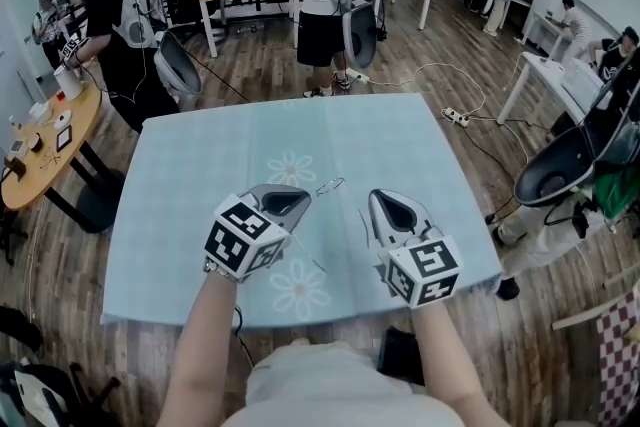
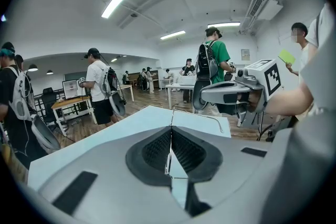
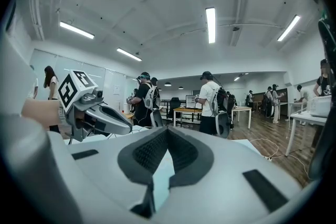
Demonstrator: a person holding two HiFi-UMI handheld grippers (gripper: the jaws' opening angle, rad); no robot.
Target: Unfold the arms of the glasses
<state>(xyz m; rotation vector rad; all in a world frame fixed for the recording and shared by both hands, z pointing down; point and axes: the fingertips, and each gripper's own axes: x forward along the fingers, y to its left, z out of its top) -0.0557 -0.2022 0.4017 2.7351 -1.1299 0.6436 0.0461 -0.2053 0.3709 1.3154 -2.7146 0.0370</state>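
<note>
Being thin wire, the glasses (image 2: 168, 144) clamped in the jaws of the left gripper (image 1: 290, 201) are judged light and bendable; an arm is best pinched gently by the right gripper (image 1: 386, 205), jaws together, empty.

No text, label or number can be read.

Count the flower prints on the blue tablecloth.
2. One flower print sits mid-cloth beyond the left gripper; another near the front edge, between both arms. The right gripper or left may hide more.
</note>
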